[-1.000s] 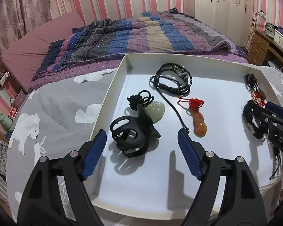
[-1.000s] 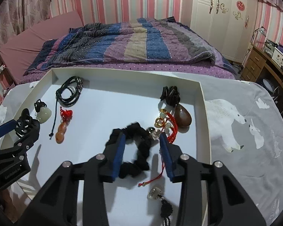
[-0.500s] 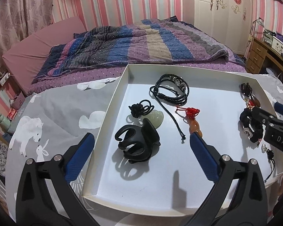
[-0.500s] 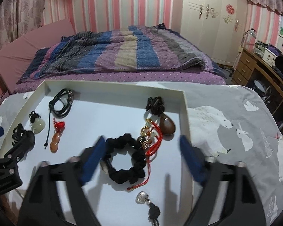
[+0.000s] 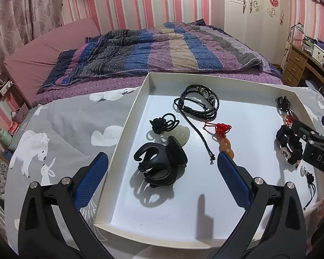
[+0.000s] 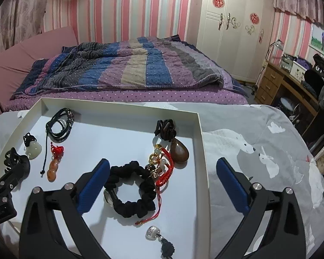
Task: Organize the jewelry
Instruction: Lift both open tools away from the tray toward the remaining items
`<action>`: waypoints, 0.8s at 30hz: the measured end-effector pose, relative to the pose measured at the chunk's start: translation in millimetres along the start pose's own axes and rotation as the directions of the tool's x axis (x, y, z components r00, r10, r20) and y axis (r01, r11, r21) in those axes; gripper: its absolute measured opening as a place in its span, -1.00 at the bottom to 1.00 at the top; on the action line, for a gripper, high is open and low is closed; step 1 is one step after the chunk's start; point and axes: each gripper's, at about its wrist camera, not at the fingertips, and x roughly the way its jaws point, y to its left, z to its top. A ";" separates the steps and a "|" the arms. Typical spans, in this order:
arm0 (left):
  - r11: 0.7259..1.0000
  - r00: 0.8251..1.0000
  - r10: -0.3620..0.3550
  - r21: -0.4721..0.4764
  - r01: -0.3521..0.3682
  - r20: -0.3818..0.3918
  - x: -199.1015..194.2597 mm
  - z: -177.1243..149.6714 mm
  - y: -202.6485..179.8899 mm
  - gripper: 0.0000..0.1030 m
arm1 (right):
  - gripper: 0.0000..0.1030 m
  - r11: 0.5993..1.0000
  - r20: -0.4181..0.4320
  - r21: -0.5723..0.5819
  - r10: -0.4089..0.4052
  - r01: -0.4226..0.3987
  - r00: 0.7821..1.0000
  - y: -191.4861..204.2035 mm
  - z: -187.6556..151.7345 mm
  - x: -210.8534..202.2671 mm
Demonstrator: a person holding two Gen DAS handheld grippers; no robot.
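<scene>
Hair clip (image 5: pixel 161 164) seen between wide left gripper (image 5: pixel 162 172) | scrunchie (image 6: pixel 130 191) between right gripper (image 6: pixel 162 183), just spread wide, nothing gripped

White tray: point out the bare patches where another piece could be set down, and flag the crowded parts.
In the white tray, the widest bare floor lies centre, between the orange gourd pendant and the black scrunchie. A second patch runs along the near rim, in front of the black claw clip. Crowded: the right side, where scrunchie, red cord charm and brown teardrop pendant bunch.
</scene>
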 end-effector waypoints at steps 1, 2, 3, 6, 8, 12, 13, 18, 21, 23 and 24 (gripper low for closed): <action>1.000 1.000 0.002 0.003 -0.002 0.002 -0.2 -0.2 -0.4 0.94 | 0.92 1.000 0.000 -0.004 -0.001 0.001 1.000 0.3 -0.1 0.4; 1.000 1.000 0.005 0.005 -0.005 0.005 -0.7 -0.5 -0.8 0.94 | 0.92 1.000 0.002 -0.006 0.000 0.000 1.000 0.1 0.1 -0.2; 1.000 1.000 0.006 0.007 -0.006 0.006 -1.3 -1.0 -1.3 0.94 | 0.92 1.000 0.008 -0.006 0.007 -0.007 1.000 -0.4 0.2 -0.9; 1.000 1.000 0.009 0.015 -0.009 0.013 -5.0 -2.6 -3.0 0.94 | 0.92 1.000 0.014 0.002 0.018 -0.019 1.000 -2.7 0.8 -2.1; 1.000 1.000 0.020 0.022 -0.020 0.015 -7.1 -2.9 -3.7 0.94 | 0.92 1.000 0.015 0.009 0.024 -0.024 1.000 -3.6 2.0 -3.9; 1.000 1.000 0.016 -0.003 -0.016 0.006 -18.0 -0.1 1.5 0.94 | 0.92 0.999 0.010 0.031 0.027 -0.027 1.000 -6.2 5.8 -8.9; 1.000 1.000 0.009 -0.007 -0.009 0.001 -21.1 -0.1 3.6 0.94 | 0.92 0.999 0.004 0.039 0.031 -0.031 1.000 -7.8 7.2 -11.1; 1.000 1.000 0.029 -0.004 -0.029 -0.008 -45.2 -9.6 15.3 0.94 | 0.92 0.999 -0.025 0.004 0.043 -0.043 0.999 -8.4 3.9 -25.1; 0.999 1.000 0.013 -0.036 -0.013 -0.015 -64.7 -18.5 25.4 0.94 | 0.92 1.000 -0.023 -0.023 0.017 -0.017 1.000 -9.8 -1.8 -43.9; 0.997 1.000 -0.005 -0.071 0.004 -0.014 -81.9 -26.8 32.2 0.94 | 0.92 0.999 -0.030 -0.016 0.037 -0.037 0.999 -13.9 -8.0 -60.4; 0.996 1.000 0.000 -0.084 0.000 -0.007 -90.3 -31.1 34.2 0.94 | 0.92 0.999 -0.033 -0.012 0.049 -0.050 0.998 -15.7 -10.5 -66.1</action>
